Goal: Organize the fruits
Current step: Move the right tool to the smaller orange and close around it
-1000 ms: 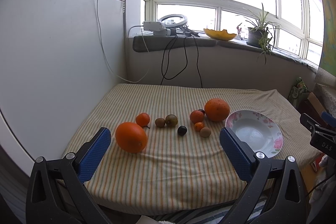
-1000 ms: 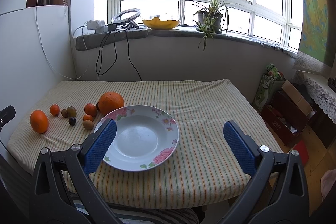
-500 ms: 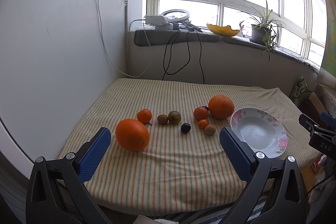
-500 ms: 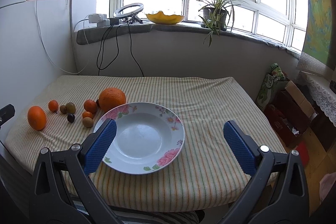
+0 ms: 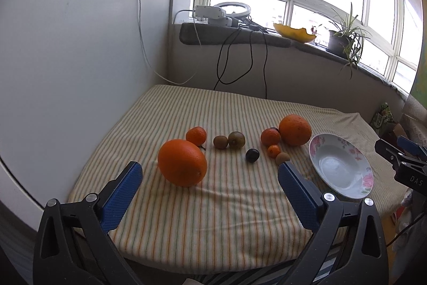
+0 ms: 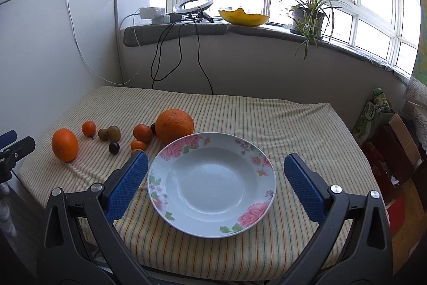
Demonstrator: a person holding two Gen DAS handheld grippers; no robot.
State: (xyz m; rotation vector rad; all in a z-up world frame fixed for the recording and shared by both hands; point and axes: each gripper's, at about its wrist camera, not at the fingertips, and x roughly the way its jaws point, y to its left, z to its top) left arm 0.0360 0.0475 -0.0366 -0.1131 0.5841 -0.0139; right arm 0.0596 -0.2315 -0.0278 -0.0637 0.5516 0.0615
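Observation:
Several fruits lie on a striped tablecloth. A large orange (image 5: 182,162) sits just ahead of my open left gripper (image 5: 209,172); it also shows at the far left in the right wrist view (image 6: 64,144). A second large orange (image 5: 295,129) (image 6: 174,125) lies by the rim of a flowered white plate (image 5: 357,154) (image 6: 170,154). Between the oranges lie tangerines (image 5: 196,135), kiwis (image 5: 220,142) and a dark plum (image 5: 252,155). My right gripper (image 6: 215,170) is open and empty, its fingers either side of the empty plate.
A white wall panel (image 5: 74,50) borders the table on the left. Black cables (image 6: 170,55) hang from the windowsill at the back. Boxes and bags (image 6: 387,135) stand on the floor to the right. The right gripper shows at the right edge of the left wrist view (image 5: 400,162).
Both grippers have moved forward and closer to the table. The near orange now looms larger in the left view and the plate sits between the right fingers.

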